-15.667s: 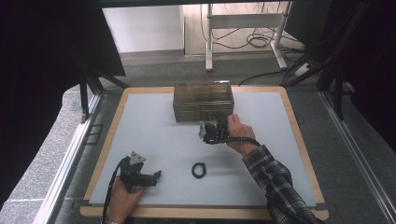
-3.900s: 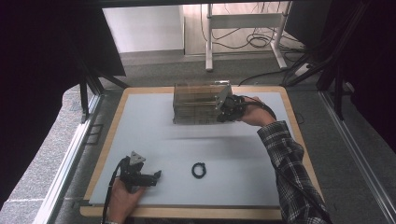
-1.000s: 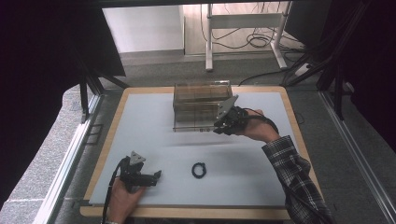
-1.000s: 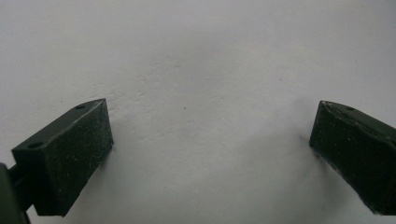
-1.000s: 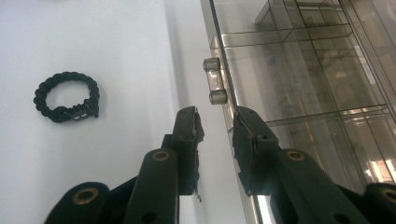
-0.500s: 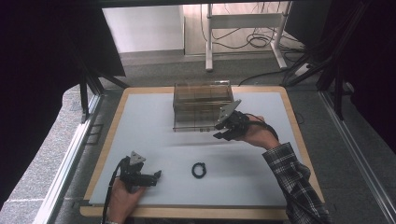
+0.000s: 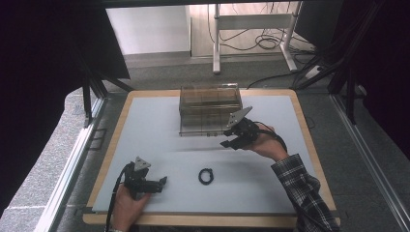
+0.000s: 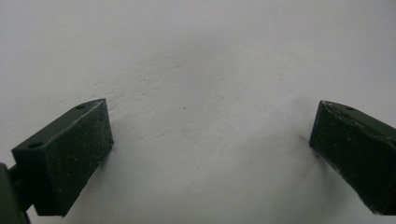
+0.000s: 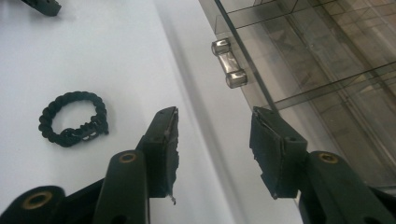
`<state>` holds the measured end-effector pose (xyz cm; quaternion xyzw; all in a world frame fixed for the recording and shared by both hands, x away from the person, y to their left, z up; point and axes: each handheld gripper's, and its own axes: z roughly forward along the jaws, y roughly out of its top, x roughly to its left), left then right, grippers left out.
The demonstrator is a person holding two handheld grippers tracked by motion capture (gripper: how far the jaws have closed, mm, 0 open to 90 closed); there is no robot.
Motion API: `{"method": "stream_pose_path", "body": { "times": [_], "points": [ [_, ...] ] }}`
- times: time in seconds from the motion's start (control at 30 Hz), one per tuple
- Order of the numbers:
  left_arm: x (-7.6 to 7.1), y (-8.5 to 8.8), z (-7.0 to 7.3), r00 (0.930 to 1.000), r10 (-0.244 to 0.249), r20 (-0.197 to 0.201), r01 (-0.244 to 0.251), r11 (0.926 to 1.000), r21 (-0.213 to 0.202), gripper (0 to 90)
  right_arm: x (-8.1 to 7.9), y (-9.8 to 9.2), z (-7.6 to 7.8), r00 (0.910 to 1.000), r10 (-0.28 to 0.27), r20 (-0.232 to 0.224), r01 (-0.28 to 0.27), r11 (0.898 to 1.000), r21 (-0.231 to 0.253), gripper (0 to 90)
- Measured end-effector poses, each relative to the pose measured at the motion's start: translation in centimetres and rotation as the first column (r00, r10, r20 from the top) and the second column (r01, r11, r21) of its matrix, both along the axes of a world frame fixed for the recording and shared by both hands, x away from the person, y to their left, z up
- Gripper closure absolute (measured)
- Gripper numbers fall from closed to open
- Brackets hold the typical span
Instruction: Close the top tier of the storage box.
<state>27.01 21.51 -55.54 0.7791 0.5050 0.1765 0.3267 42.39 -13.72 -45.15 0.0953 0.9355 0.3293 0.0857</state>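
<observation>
So the right gripper (image 7: 231, 137) is sitting just off the front right corner of the smoky clear box (image 7: 211, 109), jaws partway apart with nothing in them; they've just been opening. In the right gripper view the box's front panel with its little metal handle (image 9: 229, 63) is right ahead, one jaw almost up against the panel's lower edge, though I can't tell if it's actually touching. My guess is it just let go after fiddling with the box front, and whether that panel is a drawer or a door, pulled out or pushed in, I honestly can't say. The bracelet (image 7: 206, 176), a black braided loop, lies flat on the white mat (image 7: 145, 130), well clear of the box, between the two hands and nearer the table's front edge. It's a closed ring, so no real long axis; the clasp sits on the side toward the gripper in the right gripper view. Left gripper (image 7: 162, 182) rests on the mat at the near left, jaws wide and empty, pointing toward the bracelet. So I'd say grabbing the bracelet and getting it into the box is all left to do.
</observation>
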Motion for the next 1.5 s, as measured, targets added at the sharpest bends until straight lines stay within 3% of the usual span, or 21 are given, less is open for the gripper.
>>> {"method": "stream_pose_path", "body": {
  "times": [0.47,0.9,1.17,1.5],
  "points": [
    [0.0,0.0,0.0,1.0,0.0,0.0,0.0,1.0,0.0,0.0,-0.7,0.3,-1.7,0.9976,-0.058,-0.038,0.058,0.998,0.009,40.4],
    [0.0,0.0,0.0,1.0,-0.003,-0.001,0.003,1.0,0.004,0.0,-1.7,0.4,-2.8,0.9957,-0.072,-0.058,0.073,0.997,0.016,40.2],
    [0.0,0.0,0.0,1.0,-0.003,-0.001,0.003,1.0,0.004,0.0,-2.3,0.6,-3.2,0.9944,-0.101,-0.031,0.102,0.994,0.033,40.9],
    [0.0,0.0,0.0,1.0,-0.003,-0.001,0.003,1.0,0.004,0.0,-2.9,0.9,-3.5,0.9958,-0.083,-0.039,0.084,0.996,0.026,43.3]
  ]
}}
